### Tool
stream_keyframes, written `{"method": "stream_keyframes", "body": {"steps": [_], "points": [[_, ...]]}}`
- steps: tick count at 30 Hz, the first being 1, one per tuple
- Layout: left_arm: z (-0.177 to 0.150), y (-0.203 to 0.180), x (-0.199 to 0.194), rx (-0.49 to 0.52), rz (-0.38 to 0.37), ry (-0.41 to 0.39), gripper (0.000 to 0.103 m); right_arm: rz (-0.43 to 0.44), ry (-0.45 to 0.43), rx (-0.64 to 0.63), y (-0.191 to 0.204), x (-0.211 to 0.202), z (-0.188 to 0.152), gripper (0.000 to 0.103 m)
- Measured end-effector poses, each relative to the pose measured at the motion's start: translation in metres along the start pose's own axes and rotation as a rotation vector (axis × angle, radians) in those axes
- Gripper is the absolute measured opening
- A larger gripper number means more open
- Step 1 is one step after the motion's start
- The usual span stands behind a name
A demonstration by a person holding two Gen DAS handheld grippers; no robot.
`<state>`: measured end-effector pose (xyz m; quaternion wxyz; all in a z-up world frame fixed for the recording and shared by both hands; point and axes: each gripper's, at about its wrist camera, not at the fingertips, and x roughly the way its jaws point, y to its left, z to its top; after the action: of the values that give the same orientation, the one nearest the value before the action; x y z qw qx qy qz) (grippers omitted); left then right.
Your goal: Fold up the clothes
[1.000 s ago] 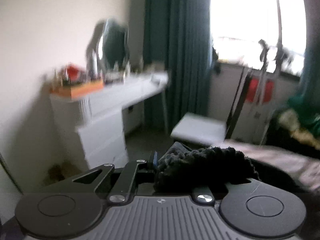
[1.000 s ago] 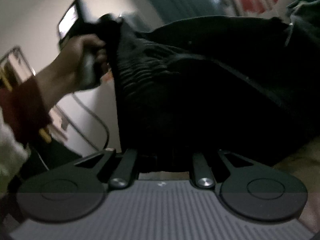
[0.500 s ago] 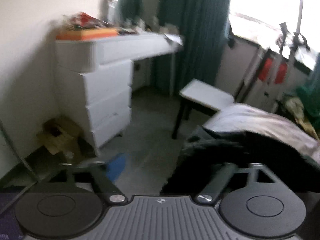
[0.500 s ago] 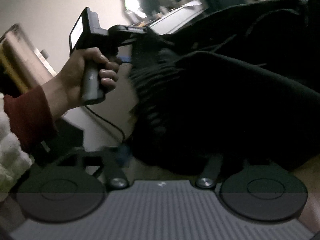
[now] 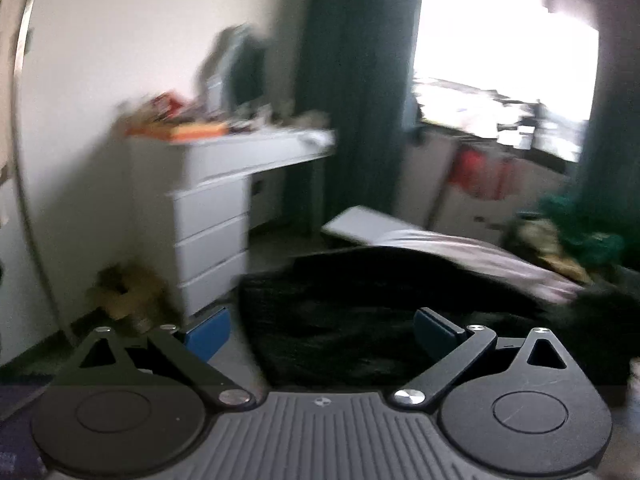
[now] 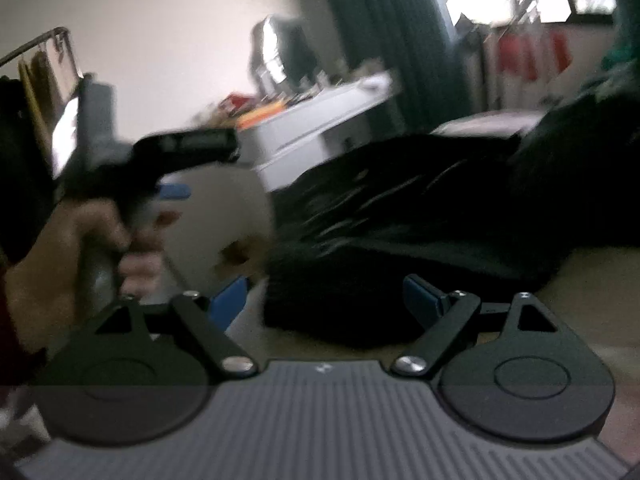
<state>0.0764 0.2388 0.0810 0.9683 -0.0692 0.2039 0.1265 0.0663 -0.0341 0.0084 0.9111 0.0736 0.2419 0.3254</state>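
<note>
Both tongs, left tongs [image 5: 322, 330] and right tongs [image 6: 326, 300], are hanging spread and empty over the black garment [image 6: 400, 248], so I'm thinking regrab matching corners before folding again.

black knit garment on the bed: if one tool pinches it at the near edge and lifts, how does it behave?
The black garment is probably floppy: it lies in soft creases and slumped layers, so the folded part would likely unfold and hang. Its thick, ribbed-looking edge hints at some weight, likely sagging from a single pinch. The knit surface looks grippy rather than slippery. Both tools, left and right, stand open.
</note>
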Motion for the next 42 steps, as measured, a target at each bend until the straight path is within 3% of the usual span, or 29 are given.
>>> {"method": "stream_keyframes", "body": {"steps": [4, 8, 13, 18, 23, 27, 35, 42], "points": [[-0.028, -0.079, -0.051, 0.084, -0.137, -0.053, 0.099, -0.121, -0.072, -0.031, -0.029, -0.055, 0.009, 0.087], [-0.059, -0.139, -0.074, 0.118, -0.245, -0.087, 0.099, -0.242, -0.123, -0.030, -0.064, -0.104, 0.008, 0.087], [-0.104, -0.179, -0.076, 0.160, -0.302, -0.102, 0.099, -0.370, -0.150, -0.008, -0.113, -0.128, -0.006, 0.087], [-0.139, -0.191, -0.052, 0.189, -0.271, -0.072, 0.099, -0.383, -0.173, 0.087, -0.149, -0.135, -0.035, 0.087], [-0.146, -0.186, -0.033, 0.146, -0.241, -0.031, 0.099, -0.439, -0.194, 0.049, -0.161, -0.131, -0.041, 0.087], [-0.148, -0.185, -0.031, 0.163, -0.231, -0.038, 0.099, -0.433, -0.208, 0.109, -0.168, -0.134, -0.040, 0.087], [-0.135, -0.192, -0.030, 0.209, -0.237, -0.023, 0.099, -0.459, -0.220, 0.206, -0.177, -0.152, -0.045, 0.087], [-0.097, -0.210, -0.017, 0.252, -0.240, -0.060, 0.099, -0.481, -0.243, 0.237, -0.185, -0.158, -0.048, 0.087]]}}
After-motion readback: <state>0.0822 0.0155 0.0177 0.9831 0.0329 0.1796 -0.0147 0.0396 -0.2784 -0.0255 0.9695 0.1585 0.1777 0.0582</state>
